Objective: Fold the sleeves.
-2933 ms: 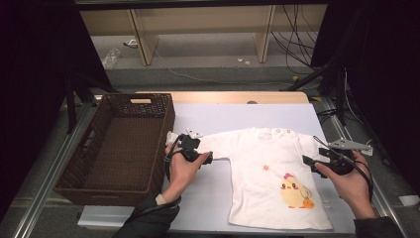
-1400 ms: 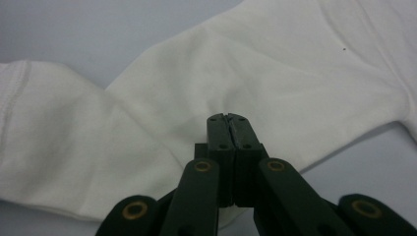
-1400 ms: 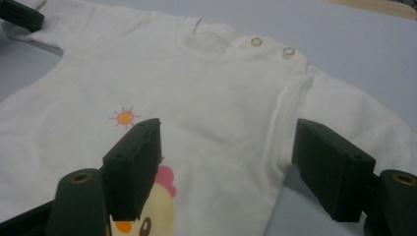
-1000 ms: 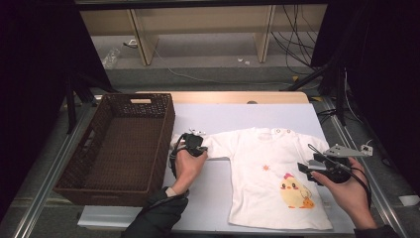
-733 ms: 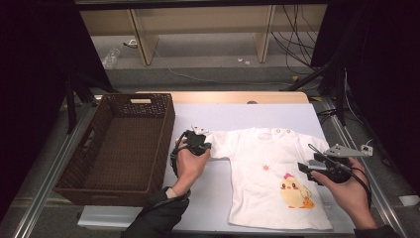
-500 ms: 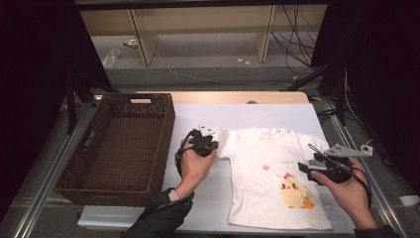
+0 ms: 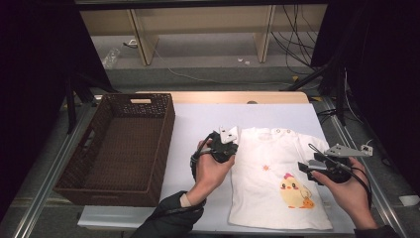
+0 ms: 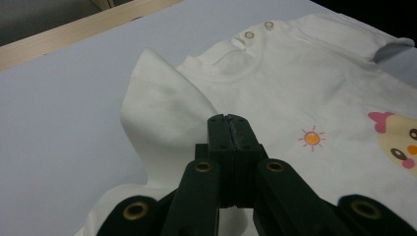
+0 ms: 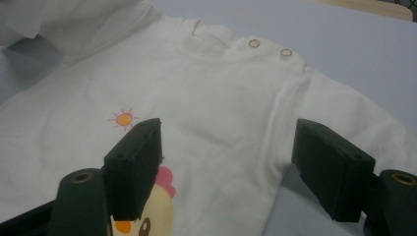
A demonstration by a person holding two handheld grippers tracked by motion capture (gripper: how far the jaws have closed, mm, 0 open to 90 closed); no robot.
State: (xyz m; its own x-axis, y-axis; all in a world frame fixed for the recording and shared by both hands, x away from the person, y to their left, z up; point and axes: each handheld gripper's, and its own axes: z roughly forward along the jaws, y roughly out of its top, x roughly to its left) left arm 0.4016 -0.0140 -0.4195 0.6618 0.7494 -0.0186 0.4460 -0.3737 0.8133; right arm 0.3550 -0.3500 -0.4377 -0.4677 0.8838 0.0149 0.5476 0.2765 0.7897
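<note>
The table (image 7: 198, 119) carries everything, and the white T-shirt (image 7: 277, 193) serves as the landmark. Far to the shirt's left stands the brown wicker basket (image 7: 119, 148), well apart from it. The shirt lies flat on the table's right half, chick print (image 7: 293, 191) facing up on its lower front, a small sun print (image 8: 312, 138) nearer the collar. At the shirt's left shoulder, the left gripper (image 8: 230, 123) has its jaws pressed together on the left sleeve (image 8: 162, 113), which stands lifted and folded over toward the chest. Over the shirt's right edge, the right gripper (image 9: 226, 167) hovers with jaws spread wide, gripping nothing.
</note>
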